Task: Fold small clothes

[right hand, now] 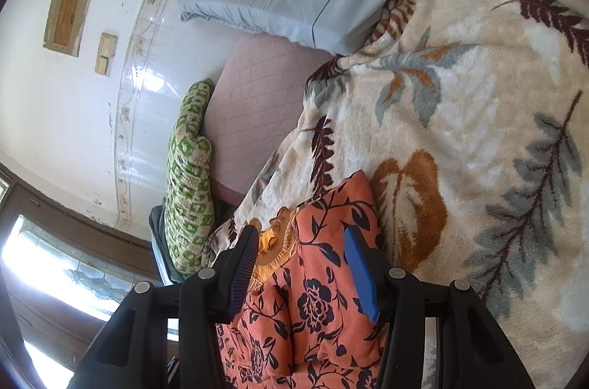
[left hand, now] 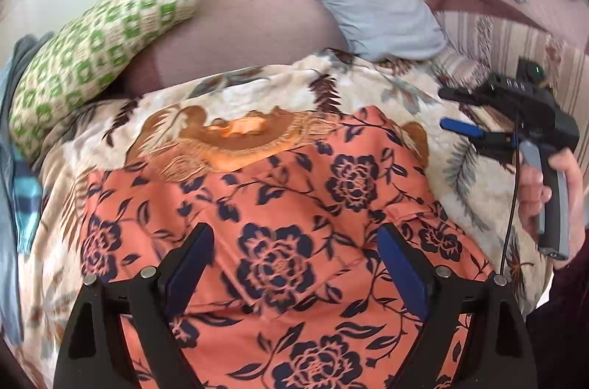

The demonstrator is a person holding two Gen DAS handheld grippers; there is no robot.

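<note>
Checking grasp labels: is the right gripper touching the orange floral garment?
Cannot tell. The right wrist view shows the right gripper open, fingers straddling the orange floral garment, but contact is unclear.

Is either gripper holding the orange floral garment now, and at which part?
Nothing is held. The left gripper and right gripper are both open above the orange garment, not clamped on it.

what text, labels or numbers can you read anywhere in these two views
None can be read.
Right claw: small pale marks on top of its black body, too blurred to read.
Framed picture on the wall: no legible writing.
Green patterned cushion: square motifs only, no words.
Orange floral garment: no label or tag showing.
</note>
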